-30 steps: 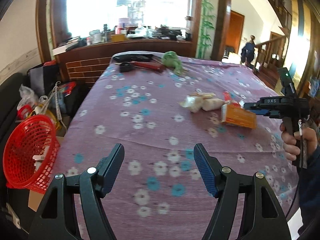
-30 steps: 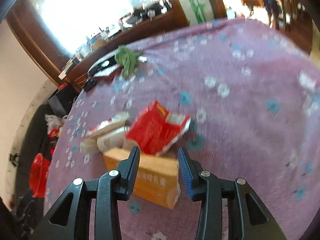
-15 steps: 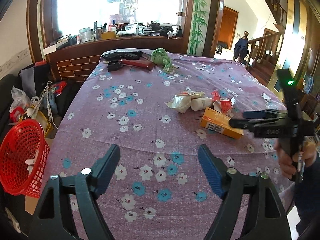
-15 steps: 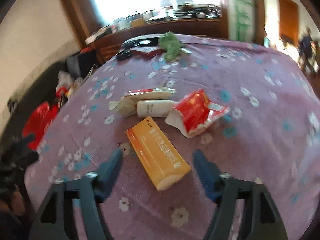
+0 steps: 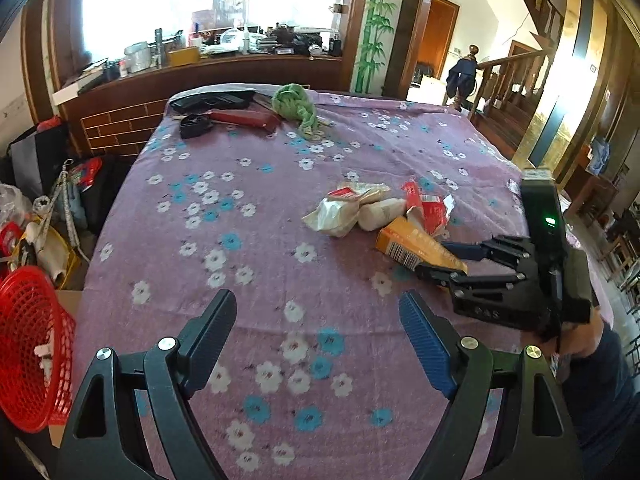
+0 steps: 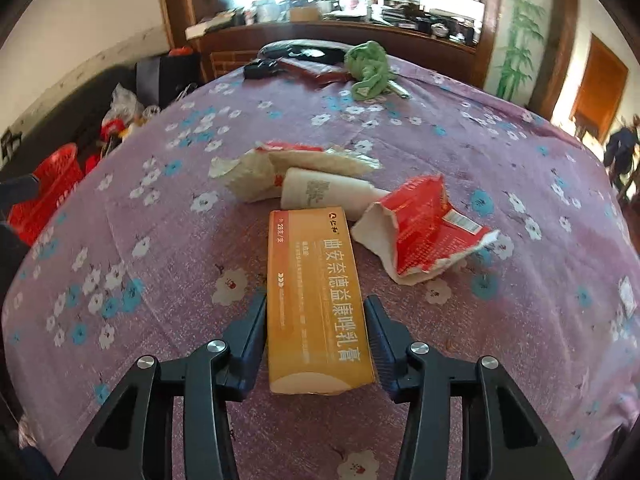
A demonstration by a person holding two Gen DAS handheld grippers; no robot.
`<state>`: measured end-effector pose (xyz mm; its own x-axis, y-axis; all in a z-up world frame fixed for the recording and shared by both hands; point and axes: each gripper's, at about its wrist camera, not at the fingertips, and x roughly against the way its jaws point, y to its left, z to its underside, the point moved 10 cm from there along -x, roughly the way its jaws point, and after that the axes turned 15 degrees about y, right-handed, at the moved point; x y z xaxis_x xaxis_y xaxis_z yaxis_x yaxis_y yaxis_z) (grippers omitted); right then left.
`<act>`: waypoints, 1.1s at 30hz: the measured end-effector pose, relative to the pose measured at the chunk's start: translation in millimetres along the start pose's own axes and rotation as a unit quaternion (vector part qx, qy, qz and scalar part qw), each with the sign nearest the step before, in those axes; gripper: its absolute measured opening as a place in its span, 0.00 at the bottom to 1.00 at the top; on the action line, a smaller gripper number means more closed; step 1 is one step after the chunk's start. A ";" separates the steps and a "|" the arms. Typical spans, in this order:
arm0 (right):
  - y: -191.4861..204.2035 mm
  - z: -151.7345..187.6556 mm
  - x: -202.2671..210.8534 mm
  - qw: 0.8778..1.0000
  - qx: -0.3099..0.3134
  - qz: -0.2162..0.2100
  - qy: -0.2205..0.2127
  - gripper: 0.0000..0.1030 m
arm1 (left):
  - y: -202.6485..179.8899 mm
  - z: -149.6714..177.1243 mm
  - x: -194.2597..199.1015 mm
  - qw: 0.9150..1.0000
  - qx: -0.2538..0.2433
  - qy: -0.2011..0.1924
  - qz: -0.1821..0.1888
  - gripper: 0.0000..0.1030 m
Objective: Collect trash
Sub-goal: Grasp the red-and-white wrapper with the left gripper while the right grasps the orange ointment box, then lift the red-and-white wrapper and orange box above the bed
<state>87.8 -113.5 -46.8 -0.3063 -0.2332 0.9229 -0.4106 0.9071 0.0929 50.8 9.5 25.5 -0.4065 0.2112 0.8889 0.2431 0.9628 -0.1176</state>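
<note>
One orange box [image 6: 316, 300], one white tube [image 6: 320, 196], two torn wrappers [image 6: 424, 228].

Daylight from the blown-out window [image 5: 208, 4] glares behind; fisheye bends and darkens the corners, edges slightly soft.

Purple floral tablecloth [image 5: 248, 248] covers the table. At its far end: green knotted cloth [image 5: 294, 106], dark red flat case [image 5: 244, 119], small black object [image 5: 194, 126] just beside the case, and a black flat item [image 5: 212, 99] behind them. Wooden counter [image 5: 224, 70] beyond, cluttered under a bright window. Bamboo painting [image 5: 376, 20] on the wall. Wooden staircase railing [image 5: 508, 76] at right.
</note>
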 end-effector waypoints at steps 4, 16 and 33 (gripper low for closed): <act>-6.5 -6.7 27.6 0.994 -0.032 -0.092 -0.052 0.48 | -8.7 -29.5 -15.5 1.000 0.001 0.004 0.001 0.80; -75.5 -11.3 70.0 0.962 -0.172 -0.160 -0.139 0.48 | -25.9 -100.5 -119.3 0.996 -0.008 0.092 0.002 0.80; -74.4 -12.4 71.7 0.963 -0.167 -0.157 -0.142 0.48 | -9.5 -107.9 -158.8 0.995 0.061 0.077 0.031 0.43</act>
<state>107.0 -193.4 17.1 -0.4535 -0.5573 0.6955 -0.2366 0.8276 0.5090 208.1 -51.3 -66.8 -0.2525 0.2517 0.9343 0.1518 0.9639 -0.2187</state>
